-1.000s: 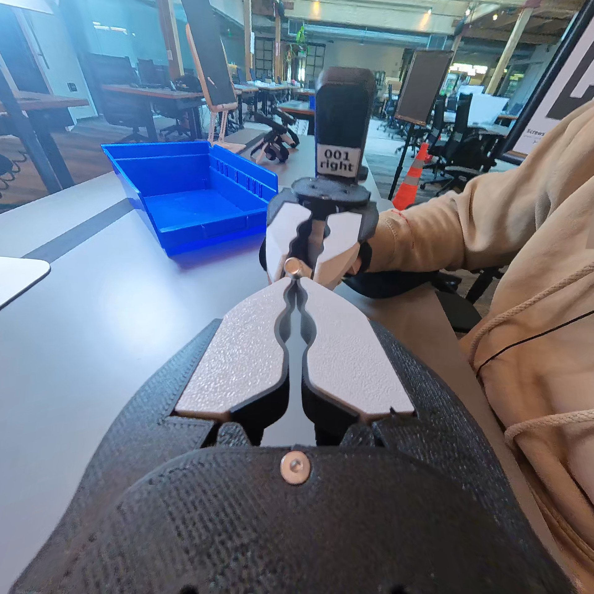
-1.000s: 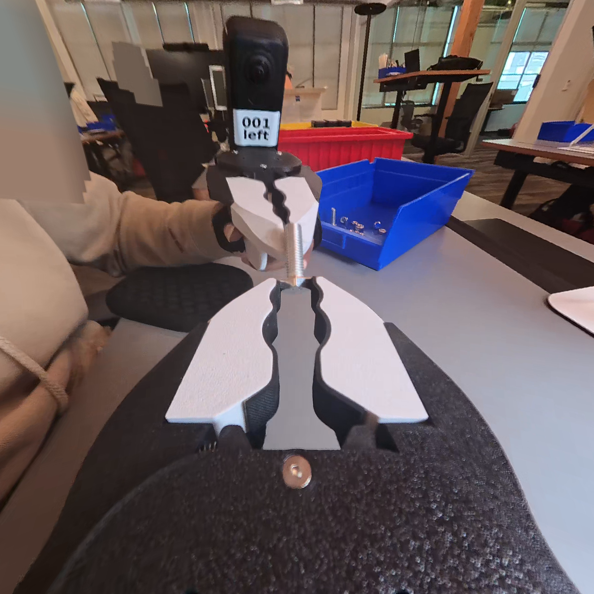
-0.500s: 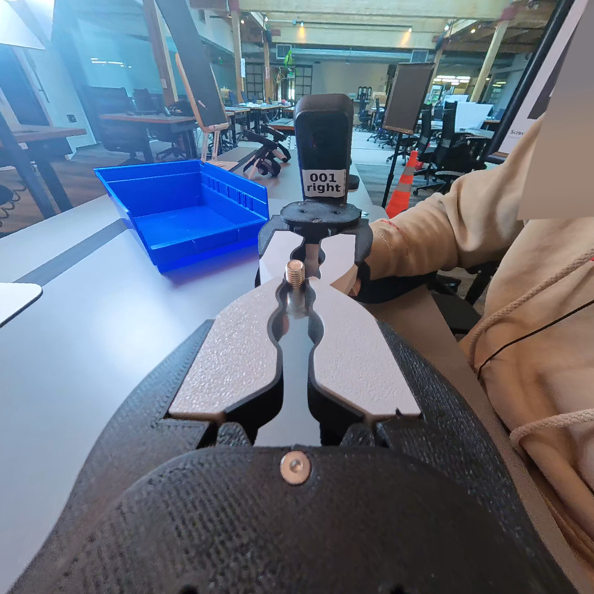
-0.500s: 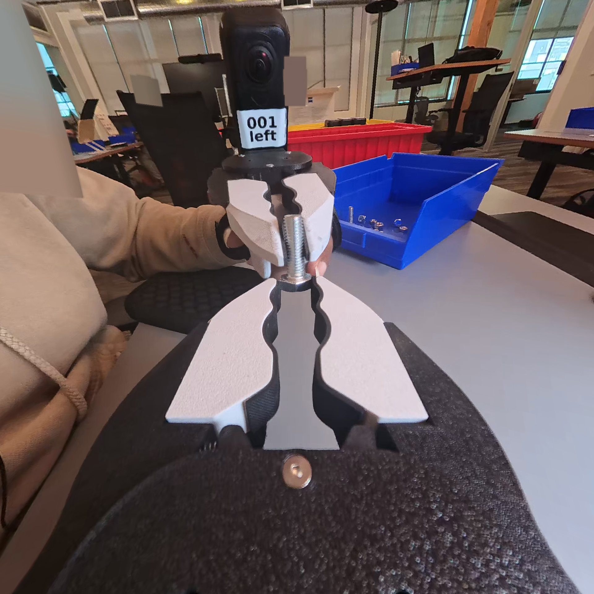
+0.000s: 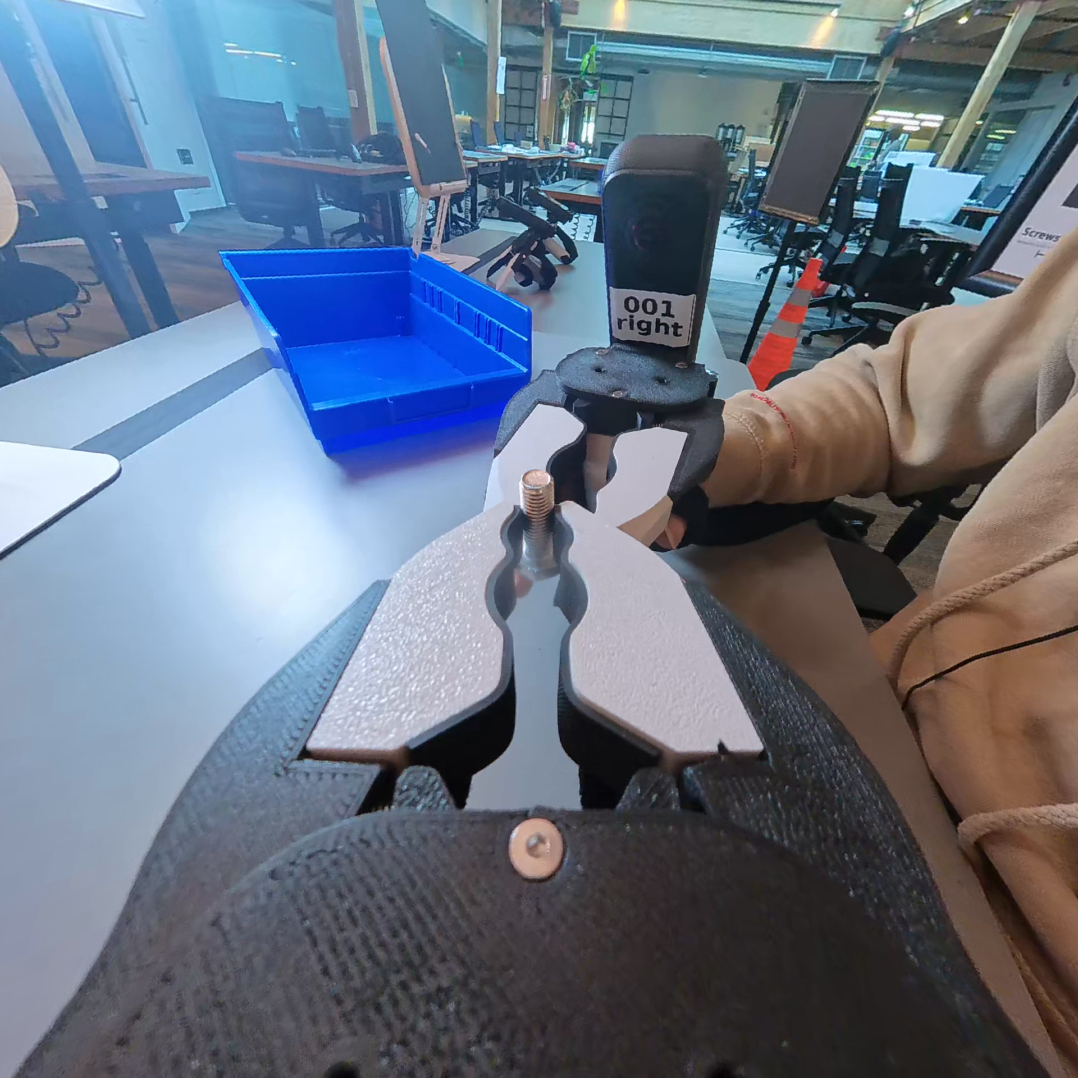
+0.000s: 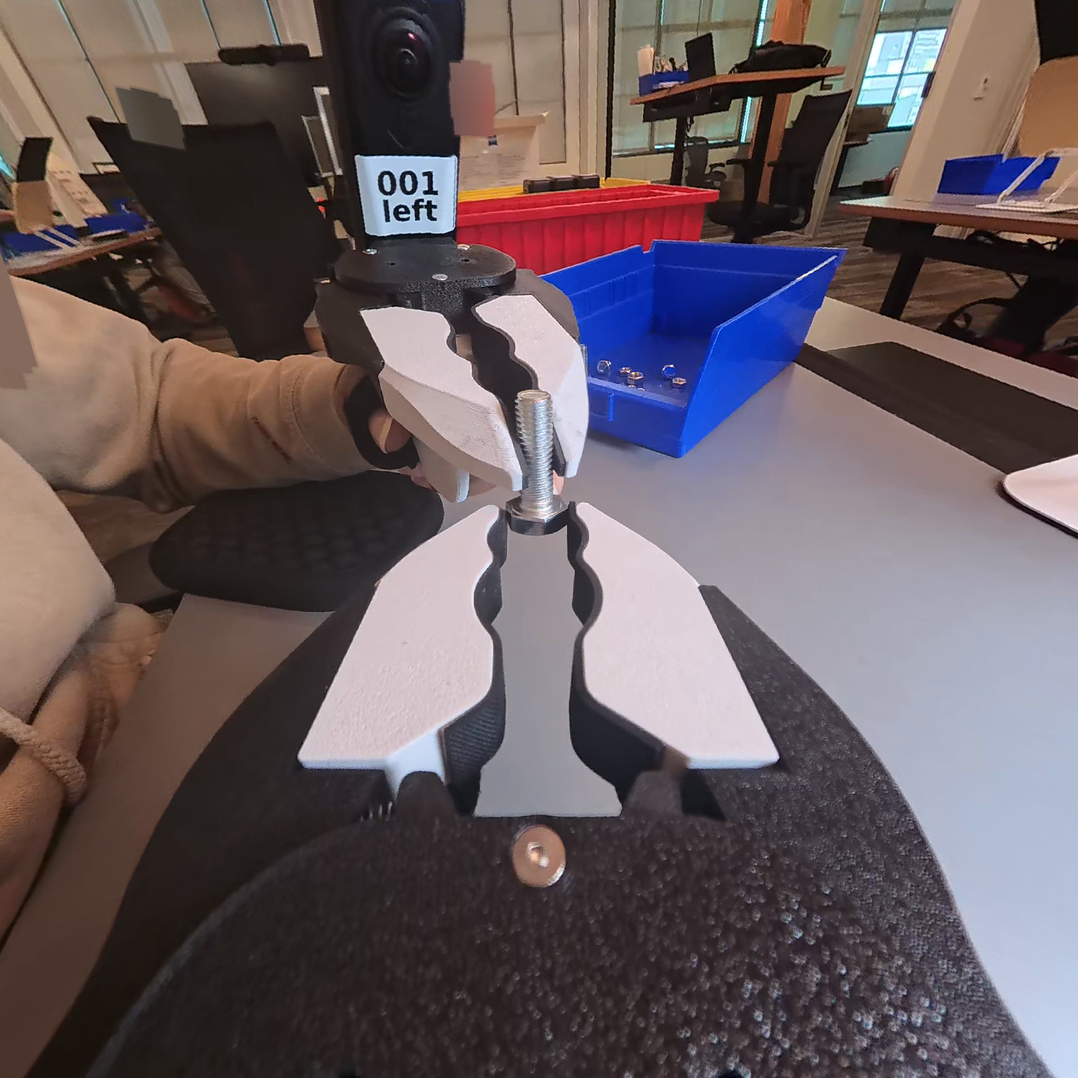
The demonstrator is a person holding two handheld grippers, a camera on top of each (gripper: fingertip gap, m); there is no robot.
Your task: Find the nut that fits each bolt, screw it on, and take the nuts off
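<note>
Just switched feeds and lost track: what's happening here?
The left tool is clamped on the shank of a silver threaded steel bolt, held upright above the grey table. The right tool grips the hexagonal metal piece at its lower end; nut or head, I can't tell. Loose metal nuts lie in the blue plastic bin.

Nuts (image 6: 636, 373) in bin (image 6: 752, 326) – bin on table (image 6: 846, 525)

Left gripper (image 6: 534, 461) pinches upright bolt (image 6: 535, 461); right gripper's (image 6: 535, 516) jaws clamp its head
</note>
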